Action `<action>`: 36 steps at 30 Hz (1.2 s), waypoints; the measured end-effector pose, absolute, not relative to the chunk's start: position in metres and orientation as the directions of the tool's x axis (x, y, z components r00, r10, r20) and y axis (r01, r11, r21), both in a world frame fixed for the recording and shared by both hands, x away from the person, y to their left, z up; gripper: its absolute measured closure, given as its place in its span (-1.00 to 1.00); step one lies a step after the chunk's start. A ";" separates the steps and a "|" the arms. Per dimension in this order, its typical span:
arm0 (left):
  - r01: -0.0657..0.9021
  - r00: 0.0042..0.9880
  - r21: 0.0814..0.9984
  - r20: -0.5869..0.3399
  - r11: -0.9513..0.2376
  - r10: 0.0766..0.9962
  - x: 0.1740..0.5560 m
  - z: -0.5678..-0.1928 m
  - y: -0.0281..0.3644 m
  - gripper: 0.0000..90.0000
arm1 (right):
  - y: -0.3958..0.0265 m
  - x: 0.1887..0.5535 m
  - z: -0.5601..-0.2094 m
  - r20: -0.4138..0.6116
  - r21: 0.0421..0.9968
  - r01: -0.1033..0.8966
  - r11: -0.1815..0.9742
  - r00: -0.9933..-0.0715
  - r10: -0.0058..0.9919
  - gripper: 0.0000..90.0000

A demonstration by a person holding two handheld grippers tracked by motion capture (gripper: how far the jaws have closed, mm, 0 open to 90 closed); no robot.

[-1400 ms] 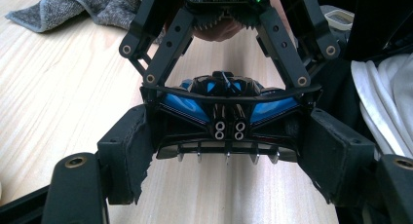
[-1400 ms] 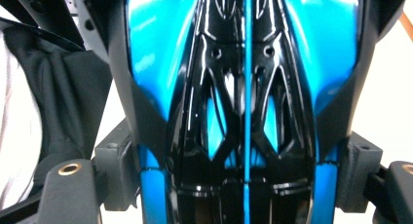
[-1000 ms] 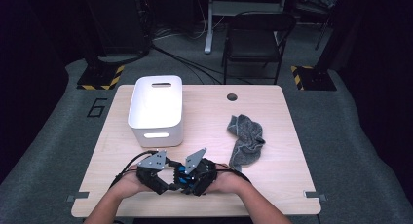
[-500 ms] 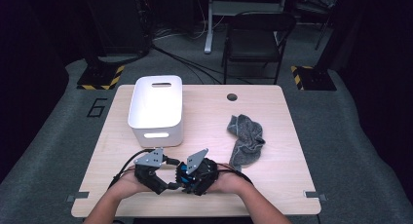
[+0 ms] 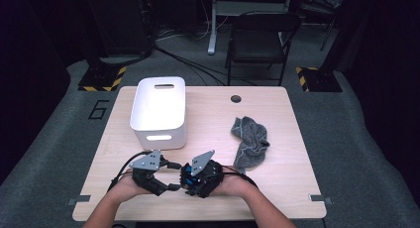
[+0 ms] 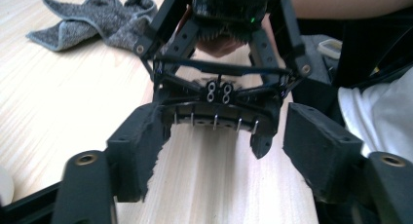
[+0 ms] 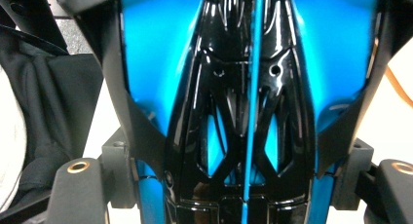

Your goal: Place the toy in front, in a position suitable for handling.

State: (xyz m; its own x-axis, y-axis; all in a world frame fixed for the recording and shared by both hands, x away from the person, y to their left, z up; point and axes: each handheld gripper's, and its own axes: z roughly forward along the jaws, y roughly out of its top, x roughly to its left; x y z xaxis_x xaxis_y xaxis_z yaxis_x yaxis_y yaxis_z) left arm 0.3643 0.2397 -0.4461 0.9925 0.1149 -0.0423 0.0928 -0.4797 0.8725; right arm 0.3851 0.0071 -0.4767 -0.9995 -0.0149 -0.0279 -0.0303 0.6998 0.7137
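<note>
While the two tools sat nose to nose at the near edge of the counter (image 5: 213, 119), nothing on it was gripped yet. At the left stood the white bin (image 5: 141, 139), upright and open at the top, with its short handle wall facing the person. Just in front of it the left tool (image 5: 168, 187) pointed across toward the other hand; its jaws had just been closing, yet they stood well apart, and the left gripper view showed the other tool's tips between them, with no clear sign that the pads pressed on anything. The right tool (image 5: 187, 181) faced back at it with jaws also spread, bare wood showing between them, and it held nothing. Farther right, just beyond the right hand, lay the grey towel (image 5: 251, 141), crumpled flat on the counter and well apart from the bin. Its long axis ran roughly away from the person, the far end bunched and leaning a little leftward, the near end narrower and pointing back toward the right forearm. The step in hand looked like readying both tools before going for the towel. To do it well, the tools should be drawn clear of each other first; then the right tool could come down across the towel's narrow near end, jaws set crosswise to the long axis, biting several folds so the cloth would lift as one piece.
</note>
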 end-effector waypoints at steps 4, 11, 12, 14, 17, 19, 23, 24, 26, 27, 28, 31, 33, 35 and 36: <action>0.086 0.992 0.882 -0.031 -0.464 0.125 0.364 -0.441 0.241 -0.22 | 0.009 0.385 -0.475 -0.031 0.731 -0.029 0.681 -0.999 -0.009 -0.43; 0.089 0.991 0.872 -0.030 -0.482 0.129 0.364 -0.440 0.245 -0.13 | 0.008 0.385 -0.470 -0.036 0.746 -0.031 0.665 -0.999 -0.007 -0.43; 0.090 0.991 0.869 -0.030 -0.487 0.130 0.364 -0.441 0.245 -0.11 | 0.006 0.385 -0.470 -0.039 0.747 -0.030 0.664 -0.999 -0.001 -0.43; 0.094 0.992 0.867 -0.038 -0.489 0.124 0.364 -0.442 0.244 -0.09 | 0.006 0.385 -0.470 -0.040 0.748 -0.029 0.663 -0.999 0.002 -0.43; 0.085 0.992 0.869 -0.030 -0.488 0.121 0.364 -0.440 0.244 -0.07 | 0.006 0.384 -0.469 -0.043 0.749 -0.031 0.662 -0.999 0.002 -0.43; 0.079 0.993 0.874 -0.025 -0.480 0.119 0.364 -0.439 0.244 -0.07 | 0.007 0.384 -0.469 -0.044 0.748 -0.031 0.662 -0.999 0.004 -0.43; 0.077 0.992 0.879 -0.022 -0.470 0.121 0.363 -0.436 0.243 -0.07 | 0.009 0.384 -0.470 -0.050 0.749 -0.037 0.661 -0.999 0.002 -0.43; 0.076 0.993 0.880 -0.023 -0.468 0.119 0.363 -0.436 0.243 -0.07 | 0.010 0.384 -0.470 -0.052 0.750 -0.037 0.660 -0.999 0.003 -0.43; 0.072 0.993 0.878 -0.019 -0.474 0.117 0.363 -0.435 0.244 -0.07 | 0.010 0.384 -0.470 -0.050 0.752 -0.034 0.658 -0.999 0.005 -0.43; 0.068 0.993 0.877 -0.015 -0.475 0.116 0.364 -0.434 0.244 -0.07 | 0.011 0.384 -0.470 -0.053 0.754 -0.038 0.655 -0.999 0.003 -0.43; 0.068 0.993 0.878 -0.014 -0.473 0.116 0.364 -0.434 0.244 -0.07 | 0.010 0.384 -0.470 -0.054 0.757 -0.038 0.653 -0.999 0.005 -0.43; 0.063 0.994 0.874 -0.010 -0.481 0.111 0.363 -0.434 0.246 0.02 | 0.009 0.384 -0.469 -0.050 0.760 -0.034 0.649 -0.999 0.007 -0.43; 0.064 0.993 0.866 -0.006 -0.495 0.119 0.364 -0.436 0.247 0.05 | 0.007 0.385 -0.469 -0.049 0.763 -0.031 0.645 -0.999 0.010 -0.43; 0.068 0.993 0.863 -0.009 -0.501 0.121 0.365 -0.438 0.246 0.08 | 0.006 0.385 -0.468 -0.046 0.769 -0.029 0.639 -0.999 0.010 -0.43; 0.074 0.992 0.865 -0.012 -0.497 0.126 0.365 -0.439 0.246 0.09 | 0.005 0.385 -0.468 -0.047 0.770 -0.029 0.638 -0.999 0.011 -0.43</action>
State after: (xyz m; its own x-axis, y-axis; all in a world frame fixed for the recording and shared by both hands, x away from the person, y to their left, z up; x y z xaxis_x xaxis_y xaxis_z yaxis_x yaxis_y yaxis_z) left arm 0.3650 0.2457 -0.4388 0.9919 0.1263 -0.0121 0.0738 -0.4966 0.8649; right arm 0.3846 0.0053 -0.4680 -0.9988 0.0111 -0.0468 -0.0290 0.6379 0.7696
